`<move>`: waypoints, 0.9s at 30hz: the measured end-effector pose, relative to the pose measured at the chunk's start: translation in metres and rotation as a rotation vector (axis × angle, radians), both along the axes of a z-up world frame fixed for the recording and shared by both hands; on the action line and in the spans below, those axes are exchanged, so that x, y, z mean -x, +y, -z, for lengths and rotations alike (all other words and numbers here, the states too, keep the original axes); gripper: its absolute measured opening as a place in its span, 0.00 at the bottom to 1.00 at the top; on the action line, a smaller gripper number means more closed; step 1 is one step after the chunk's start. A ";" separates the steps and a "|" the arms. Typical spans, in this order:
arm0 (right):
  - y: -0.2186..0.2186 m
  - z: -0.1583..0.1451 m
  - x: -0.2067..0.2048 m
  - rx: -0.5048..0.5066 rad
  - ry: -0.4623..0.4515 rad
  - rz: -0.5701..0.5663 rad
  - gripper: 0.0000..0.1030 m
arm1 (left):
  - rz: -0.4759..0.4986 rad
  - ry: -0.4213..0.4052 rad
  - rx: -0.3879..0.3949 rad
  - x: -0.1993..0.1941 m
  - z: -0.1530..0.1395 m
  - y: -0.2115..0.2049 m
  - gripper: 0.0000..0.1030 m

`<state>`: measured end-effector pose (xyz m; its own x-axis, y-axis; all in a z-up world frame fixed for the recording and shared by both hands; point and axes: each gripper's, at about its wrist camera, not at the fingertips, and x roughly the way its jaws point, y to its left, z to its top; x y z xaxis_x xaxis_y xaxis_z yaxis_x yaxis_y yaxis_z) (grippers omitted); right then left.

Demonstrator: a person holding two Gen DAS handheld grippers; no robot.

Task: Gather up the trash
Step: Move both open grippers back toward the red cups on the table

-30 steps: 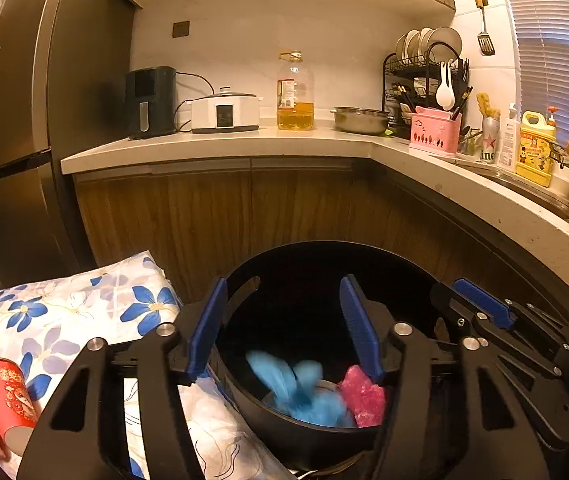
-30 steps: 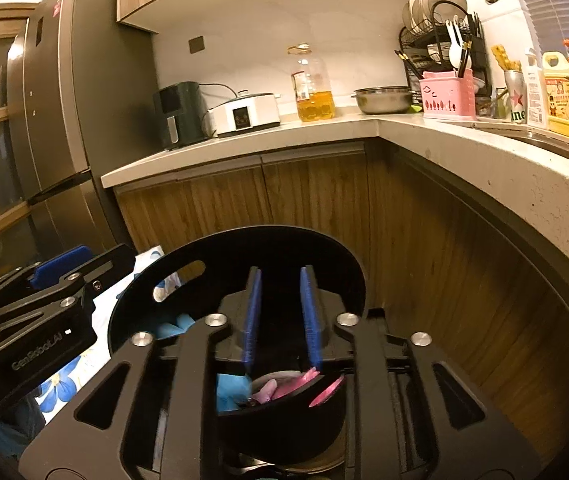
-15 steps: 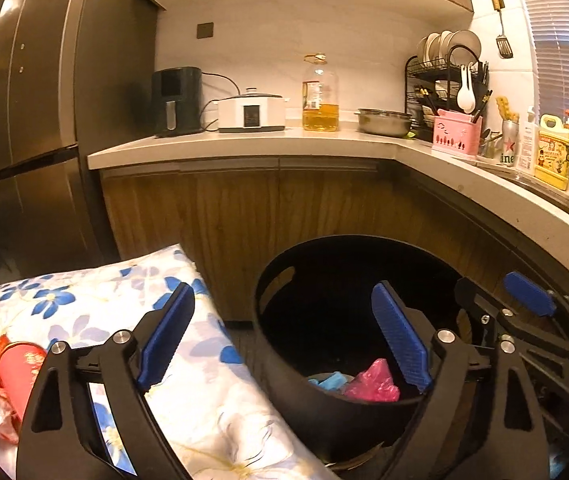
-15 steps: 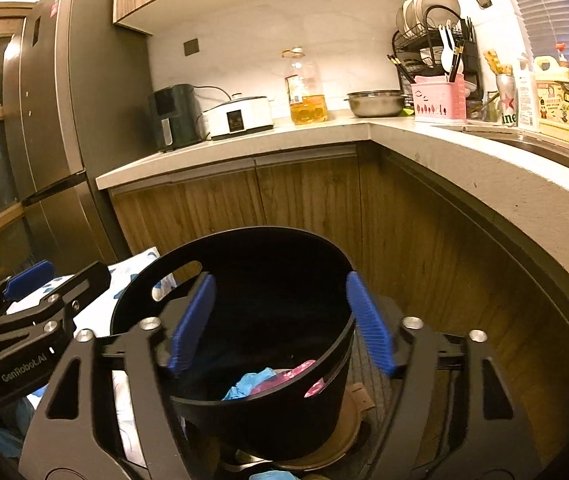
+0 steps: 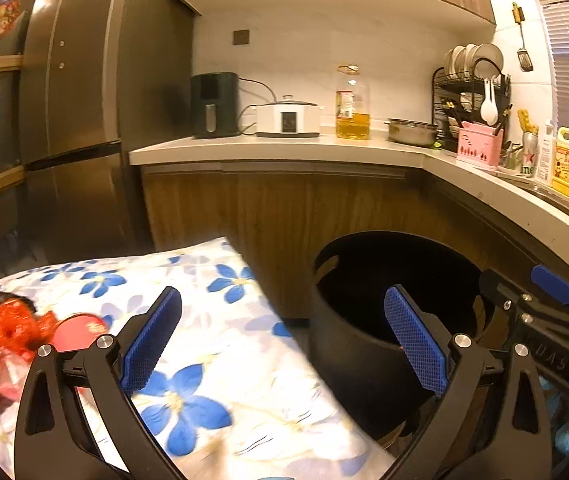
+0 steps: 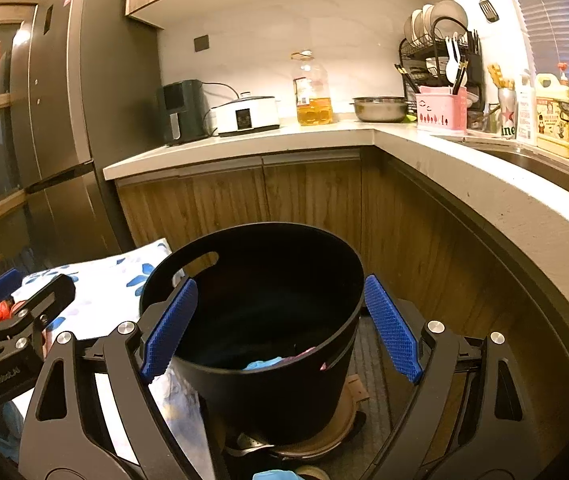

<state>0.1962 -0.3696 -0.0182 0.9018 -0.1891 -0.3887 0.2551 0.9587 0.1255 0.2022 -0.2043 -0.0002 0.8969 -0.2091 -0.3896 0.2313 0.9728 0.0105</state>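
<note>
A: Trash on the cloth (image 5: 224, 352) comes next, I think. Where does it lie from the claws?

B: It lies at the left edge of the cloth: a red wrapper (image 5: 14, 326), a red cup (image 5: 74, 330) on its side, and some more shiny pieces that are too blurred to name. From the left gripper (image 5: 282, 342) all this is to the left and a little nearer to the camera. The cup is just beside the left finger (image 5: 150, 342).

A: And the state of the claws?

B: Both are released and hold nothing. The left jaws stand wide, with cloth and the bin (image 5: 368, 344) showing between them. The right gripper (image 6: 280, 328) is wide too, and its fingers frame the bin on both sides.

A: Which one is nearer to the trash?

B: The left one, clearly. The right one is over the bin, well apart from the pile. So I judge the left must swing to the left and go down.

A: The long axis of the cup?

B: Its round mouth seems to face the camera, so the axis runs about away from us. I cannot tell more.

A: And in the bin?

B: Blue (image 6: 262, 363) and pink (image 6: 304, 354) pieces lie at the bottom.
</note>
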 end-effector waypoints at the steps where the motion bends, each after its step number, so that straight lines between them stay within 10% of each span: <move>1: 0.003 -0.001 0.002 0.002 0.000 -0.002 0.82 | -0.010 -0.002 0.001 0.004 -0.001 0.005 0.94; 27: 0.082 -0.011 0.034 0.055 -0.017 -0.121 0.82 | -0.184 -0.039 0.042 0.073 -0.002 0.094 0.94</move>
<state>0.1618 -0.2880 -0.0076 0.9255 -0.0992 -0.3655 0.1357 0.9879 0.0757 0.1288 -0.1099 0.0019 0.9357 -0.0555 -0.3484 0.0496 0.9984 -0.0259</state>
